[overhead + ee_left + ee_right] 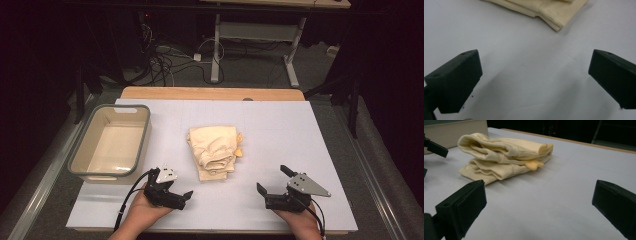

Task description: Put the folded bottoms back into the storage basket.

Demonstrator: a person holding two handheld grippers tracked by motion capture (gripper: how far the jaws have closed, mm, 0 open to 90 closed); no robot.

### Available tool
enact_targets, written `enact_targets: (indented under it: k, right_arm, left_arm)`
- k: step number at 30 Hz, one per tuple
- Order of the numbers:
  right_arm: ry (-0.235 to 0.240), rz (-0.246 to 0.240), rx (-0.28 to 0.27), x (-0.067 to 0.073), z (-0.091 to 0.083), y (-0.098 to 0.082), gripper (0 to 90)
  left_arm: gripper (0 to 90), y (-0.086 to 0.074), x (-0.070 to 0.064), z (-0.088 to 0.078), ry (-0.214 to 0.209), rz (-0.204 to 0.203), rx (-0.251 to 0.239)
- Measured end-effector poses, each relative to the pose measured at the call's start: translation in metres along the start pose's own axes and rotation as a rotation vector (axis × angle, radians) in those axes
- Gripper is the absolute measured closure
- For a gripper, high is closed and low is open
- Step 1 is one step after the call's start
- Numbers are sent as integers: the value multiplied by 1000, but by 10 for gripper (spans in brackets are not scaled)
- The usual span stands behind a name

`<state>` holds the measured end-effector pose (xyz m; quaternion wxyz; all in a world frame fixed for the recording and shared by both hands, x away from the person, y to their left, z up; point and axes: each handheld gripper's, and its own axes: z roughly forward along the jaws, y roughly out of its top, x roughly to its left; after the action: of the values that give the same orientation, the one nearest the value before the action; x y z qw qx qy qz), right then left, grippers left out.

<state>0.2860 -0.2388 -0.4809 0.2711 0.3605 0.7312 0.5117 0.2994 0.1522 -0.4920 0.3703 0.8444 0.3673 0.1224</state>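
Lying mid-worktop, folded cream garment: soft, light, floppy, layers slide; pinch thick near fold. Left tongs, right tongs wide open, empty, near edge; tub far left

A white-topped table with a wooden far edge carries a folded cream garment, lying ahead of and between the left gripper and the right gripper. A beige tub with a grey rim stands on the table beyond the left gripper, well apart from the garment.
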Motion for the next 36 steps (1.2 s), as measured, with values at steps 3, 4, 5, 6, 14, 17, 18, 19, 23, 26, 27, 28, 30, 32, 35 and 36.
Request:
enact_targets:
  k: [3, 4, 5, 6, 14, 17, 18, 19, 23, 26, 27, 28, 30, 32, 35, 36]
  right_arm:
    - [3, -2, -3, 1, 0, 1, 3]
    - [4, -3, -1, 1, 0, 1, 3]
    - [7, -1, 0, 1, 0, 1, 3]
    - [8, 1, 2, 2, 0, 1, 3]
    - [13, -10, 11, 4, 2, 1, 3]
    - [10, -6, 12, 4, 2, 1, 3]
    - [10, -7, 13, 4, 2, 1, 3]
    - [11, -11, 13, 4, 2, 1, 3]
    - [12, -15, 11, 5, 2, 1, 3]
    - [14, -19, 9, 5, 2, 1, 3]
    - [11, -20, 12, 5, 2, 1, 3]
    - [10, -17, 14, 5, 2, 1, 3]
    - [9, -17, 13, 5, 2, 1, 3]
    - [8, -17, 13, 5, 2, 1, 3]
    - [9, -22, 12, 6, 2, 2, 3]
    - [8, -21, 14, 7, 2, 2, 3]
  left_arm:
    - [55, 0, -1, 0, -10, -2, -5]
    - [76, 1, -1, -1, -21, -6, -13]
    - [106, 1, -1, -1, -26, -6, -17]
    - [145, 1, -1, 0, -30, -7, -22]
    - [260, 11, -8, 7, -58, 16, -23]
    - [350, 17, -9, 11, -67, 9, -14]
    - [383, 22, -7, 13, -83, -19, -26]
    - [400, 24, -6, 15, -92, -31, -27]
    - [445, 32, -3, 25, -80, -40, 3]
    - [475, 36, 1, 32, -81, -62, 13]
    - [499, 38, 2, 36, -103, -82, 31]
    - [509, 38, 1, 37, -103, -86, 27]
    - [550, 38, -1, 37, -101, -84, 23]
    - [604, 38, -5, 39, -99, -84, 18]
    - [689, 38, -9, 40, -80, -68, 18]
    - [725, 38, -11, 41, -75, -58, 17]
